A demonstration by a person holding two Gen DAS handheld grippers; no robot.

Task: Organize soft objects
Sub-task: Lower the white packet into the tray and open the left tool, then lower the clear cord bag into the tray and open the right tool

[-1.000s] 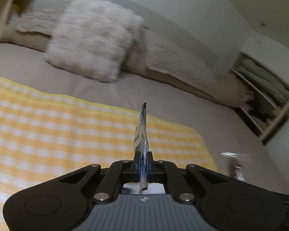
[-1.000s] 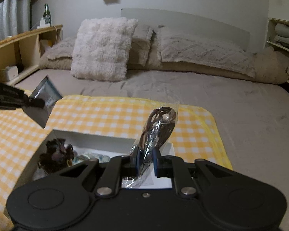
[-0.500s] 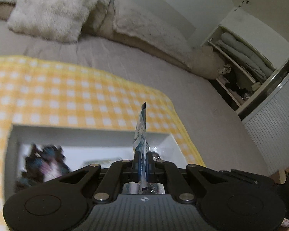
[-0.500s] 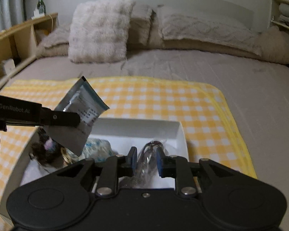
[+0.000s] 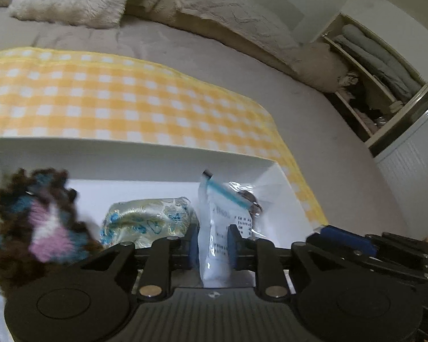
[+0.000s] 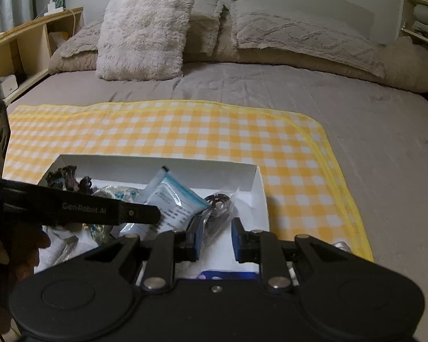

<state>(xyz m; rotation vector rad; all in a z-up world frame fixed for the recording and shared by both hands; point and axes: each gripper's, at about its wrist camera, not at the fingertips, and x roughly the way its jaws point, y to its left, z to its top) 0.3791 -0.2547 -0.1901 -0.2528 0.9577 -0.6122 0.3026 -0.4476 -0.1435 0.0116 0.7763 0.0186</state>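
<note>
A white open box (image 5: pixel 128 151) (image 6: pixel 157 161) stands on a yellow checked cloth (image 6: pixel 214 131) on the bed. In it lie a dark fuzzy multicoloured item (image 5: pixel 40 219) (image 6: pixel 62 181), a shiny blue-patterned pouch (image 5: pixel 148 222), a white packet with a blue strip (image 5: pixel 222 228) (image 6: pixel 171 199) and a clear bag with a dark coiled item (image 6: pixel 218 208). My left gripper (image 5: pixel 212 245) is open in the box, its jaws either side of the white packet. My right gripper (image 6: pixel 215 238) is open, the clear bag lying loose between its jaws.
The grey bed (image 6: pixel 299 91) carries a fluffy white pillow (image 6: pixel 142 31) and beige pillows (image 6: pixel 299 37) at the head. A wooden shelf unit (image 6: pixel 28 42) stands at the left, an open cupboard with folded textiles (image 5: pixel 371 65) at the right.
Both grippers have lowered into the box and opened. The white packet and the clear bag now rest in the box, released from the jaws.
</note>
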